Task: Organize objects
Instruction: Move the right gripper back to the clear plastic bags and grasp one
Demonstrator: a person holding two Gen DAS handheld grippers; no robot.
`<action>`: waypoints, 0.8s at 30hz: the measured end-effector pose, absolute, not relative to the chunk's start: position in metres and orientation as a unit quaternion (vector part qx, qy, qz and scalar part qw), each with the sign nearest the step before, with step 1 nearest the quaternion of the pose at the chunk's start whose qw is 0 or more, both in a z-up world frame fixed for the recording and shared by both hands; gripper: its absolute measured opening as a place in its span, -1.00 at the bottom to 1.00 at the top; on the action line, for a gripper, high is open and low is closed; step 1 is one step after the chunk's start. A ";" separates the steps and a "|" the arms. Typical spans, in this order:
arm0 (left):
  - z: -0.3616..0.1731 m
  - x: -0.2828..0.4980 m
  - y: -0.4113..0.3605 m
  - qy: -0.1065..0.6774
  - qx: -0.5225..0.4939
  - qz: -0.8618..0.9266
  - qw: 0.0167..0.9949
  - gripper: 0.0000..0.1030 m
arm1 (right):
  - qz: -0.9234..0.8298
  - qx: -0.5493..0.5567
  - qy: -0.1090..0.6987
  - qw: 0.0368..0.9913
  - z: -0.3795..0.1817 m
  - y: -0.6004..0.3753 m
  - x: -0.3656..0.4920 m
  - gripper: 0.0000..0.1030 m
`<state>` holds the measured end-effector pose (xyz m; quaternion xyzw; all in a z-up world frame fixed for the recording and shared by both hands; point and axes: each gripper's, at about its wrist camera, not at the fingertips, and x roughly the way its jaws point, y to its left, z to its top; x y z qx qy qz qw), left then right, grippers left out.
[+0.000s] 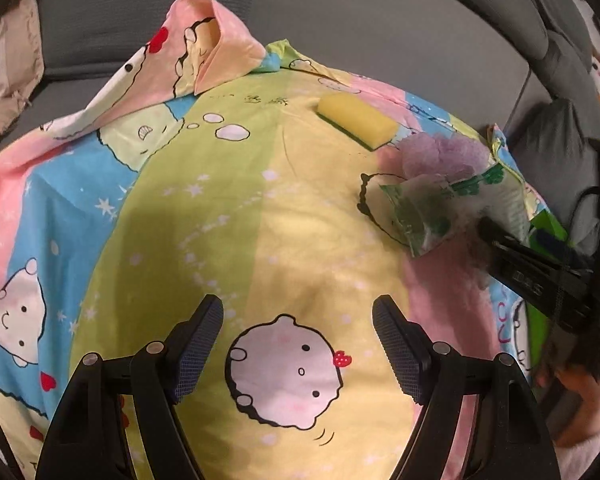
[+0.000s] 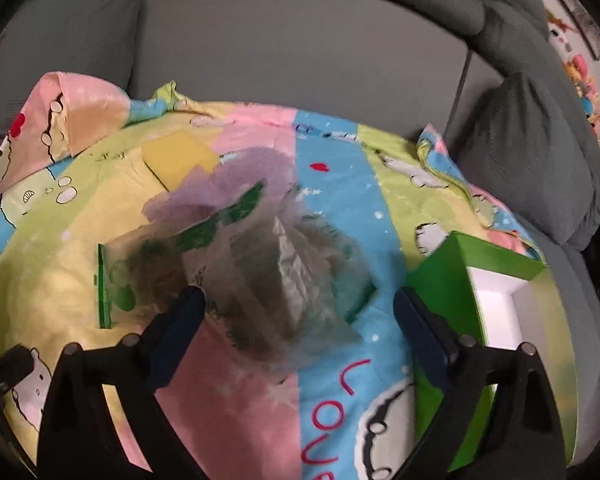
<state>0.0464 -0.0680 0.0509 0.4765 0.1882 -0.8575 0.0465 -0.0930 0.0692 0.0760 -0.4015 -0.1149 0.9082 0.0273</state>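
Gaping right claw (image 2: 296,304) near green box (image 2: 472,256) rim.

Green-printed clear plastic packet (image 2: 260,256) smears with motion blur, print unreadable; purple fluffy puff (image 2: 236,184) half hidden behind it; open green cardboard box (image 2: 452,272) partly behind the right gripper's (image 2: 300,312) finger.

dim warm light, motion-blurred packet (image 2: 268,264), fisheye-warped edges.
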 end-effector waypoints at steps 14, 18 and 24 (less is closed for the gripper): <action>0.053 0.047 -0.090 0.224 0.470 -0.853 0.035 0.53 | 0.895 -0.445 0.014 -0.013 0.067 0.082 -0.089 0.06; 0.053 0.049 -0.094 0.245 0.467 -0.849 0.030 0.53 | 0.895 -0.439 0.066 -0.041 0.078 0.086 -0.067 0.06; 0.050 0.048 -0.089 0.255 0.474 -0.842 0.030 0.53 | 0.853 -0.482 0.151 -0.136 0.069 0.074 -0.056 0.06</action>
